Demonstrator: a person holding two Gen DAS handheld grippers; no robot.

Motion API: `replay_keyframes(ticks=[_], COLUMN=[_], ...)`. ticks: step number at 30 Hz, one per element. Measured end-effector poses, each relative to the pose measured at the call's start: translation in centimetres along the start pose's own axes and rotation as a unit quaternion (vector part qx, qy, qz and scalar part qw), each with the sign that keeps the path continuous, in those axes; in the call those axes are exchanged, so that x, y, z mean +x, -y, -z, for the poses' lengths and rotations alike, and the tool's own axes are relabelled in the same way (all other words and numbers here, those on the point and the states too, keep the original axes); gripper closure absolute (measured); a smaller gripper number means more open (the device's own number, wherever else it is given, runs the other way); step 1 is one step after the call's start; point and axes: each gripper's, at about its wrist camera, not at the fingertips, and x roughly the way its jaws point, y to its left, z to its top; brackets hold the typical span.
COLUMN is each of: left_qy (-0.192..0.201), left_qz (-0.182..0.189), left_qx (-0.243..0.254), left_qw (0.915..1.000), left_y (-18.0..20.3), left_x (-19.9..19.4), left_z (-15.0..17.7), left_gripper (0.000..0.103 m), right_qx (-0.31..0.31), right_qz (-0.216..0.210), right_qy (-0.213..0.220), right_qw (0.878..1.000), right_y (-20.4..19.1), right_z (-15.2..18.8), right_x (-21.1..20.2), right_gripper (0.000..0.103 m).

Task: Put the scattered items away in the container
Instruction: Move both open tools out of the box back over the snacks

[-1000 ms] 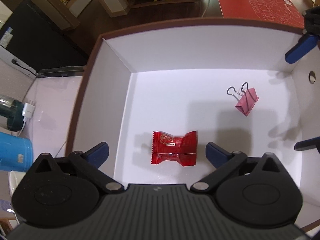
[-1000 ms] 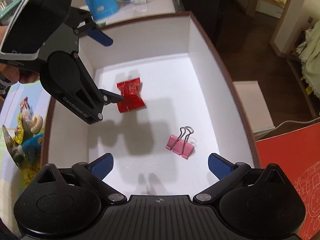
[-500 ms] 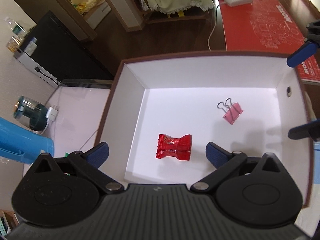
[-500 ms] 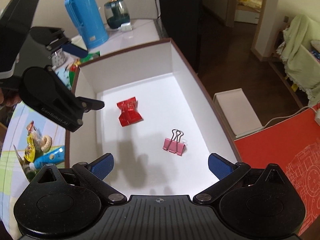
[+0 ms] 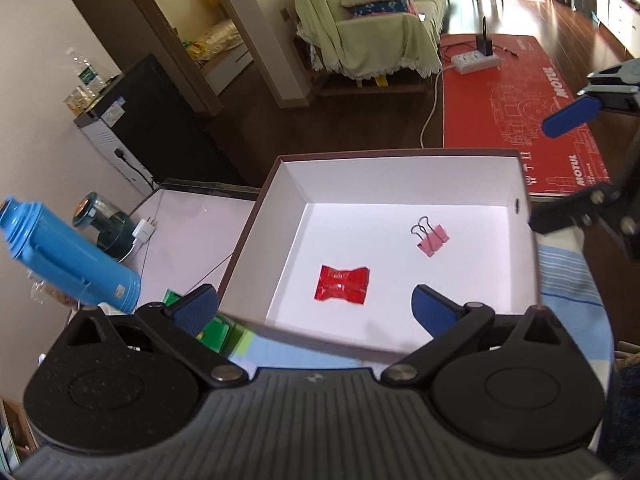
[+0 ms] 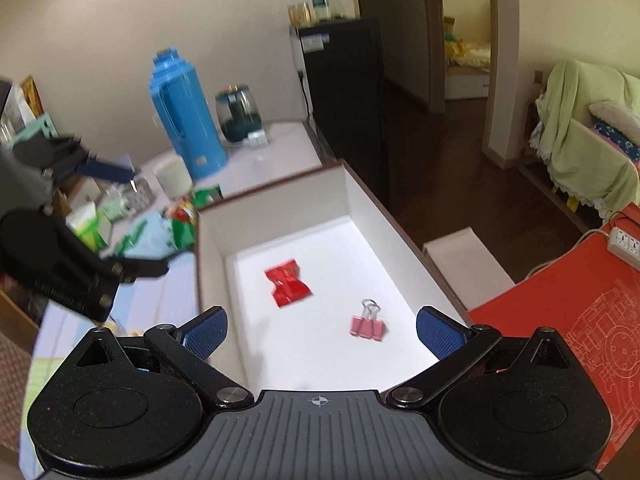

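Red mat (image 5: 520,92) lettered "MOTUL", white box (image 5: 256,240) holding red candy (image 5: 342,285), pink clip (image 5: 434,238), both grippers' fingers spread, empty.

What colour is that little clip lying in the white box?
Pink, with dark wire handles. The binder clip shows best in the right wrist view.

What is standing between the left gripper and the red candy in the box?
Nothing visible. The left gripper is open above the box's near wall, and the red candy lies uncovered on the floor, apart from the pink binder clip.
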Motion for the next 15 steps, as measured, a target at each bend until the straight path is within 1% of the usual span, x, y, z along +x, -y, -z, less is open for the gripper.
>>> replay_keyframes(ticks=[4,9,15], left_qy=[0.006,0.013,0.022], left_qz=[-0.003,-0.007,-0.012], left_qx=[-0.008,-0.016,-0.039], left_qw=[0.9999,0.9998,0.9989], left_y=[-0.1,-0.3,-1.6], left_x=[-2.6,-5.4,-8.6], left_z=[1.9,4.4,8.0], left_gripper=[0.001,0.001,0.001], right_qx=[0.004,0.007,-0.008], right_qz=[-0.005,0.0,0.009], right_qy=[0.014,0.032,0.061], right_qw=[1.0,0.999,0.998], right_y=[-1.4,-3.3,-5.7], right_z=[0.2,0.4,0.9], right_x=[-1.2,-2.1,-3.1], right_gripper=[0.0,0.0,0.0])
